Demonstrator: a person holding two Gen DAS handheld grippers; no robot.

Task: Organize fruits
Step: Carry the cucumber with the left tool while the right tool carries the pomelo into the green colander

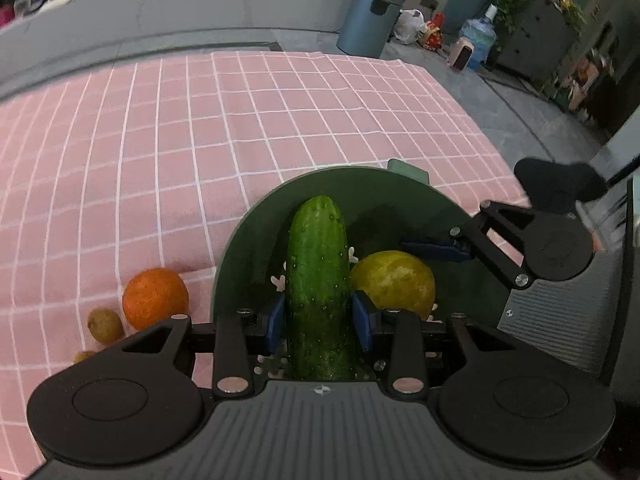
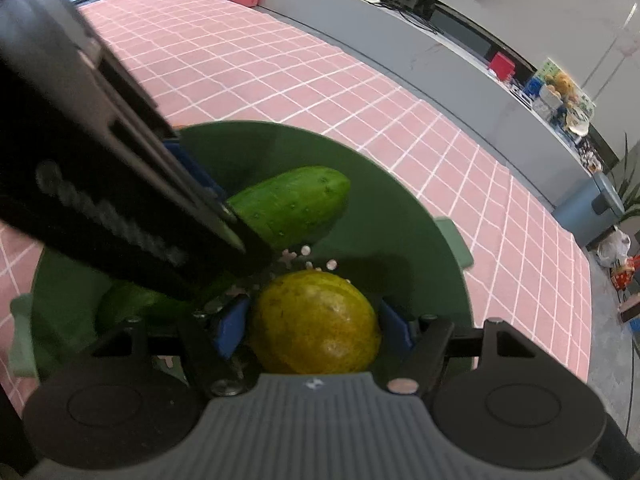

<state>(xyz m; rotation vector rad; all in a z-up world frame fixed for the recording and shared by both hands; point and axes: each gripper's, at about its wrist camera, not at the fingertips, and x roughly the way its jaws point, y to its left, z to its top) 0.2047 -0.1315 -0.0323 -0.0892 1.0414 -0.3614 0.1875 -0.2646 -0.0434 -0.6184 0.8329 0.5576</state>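
Observation:
A green round tray (image 1: 400, 200) sits on the pink checked cloth; it also shows in the right wrist view (image 2: 400, 208). My left gripper (image 1: 320, 320) is shut on a green cucumber (image 1: 318, 280) over the tray; the cucumber also shows in the right wrist view (image 2: 292, 204). My right gripper (image 2: 312, 328) is shut on a yellow-green lemon (image 2: 316, 324) inside the tray; the lemon shows in the left wrist view (image 1: 394, 282), with the right gripper (image 1: 436, 250) behind it. An orange (image 1: 155, 298) and a kiwi (image 1: 105, 324) lie on the cloth left of the tray.
The pink checked cloth (image 1: 240, 120) covers the table. A grey bin (image 1: 366, 18) and a water bottle (image 1: 478, 38) stand on the floor beyond the table. A grey counter (image 2: 420, 52) runs along the far side. A small brown fruit (image 1: 84, 356) lies by the kiwi.

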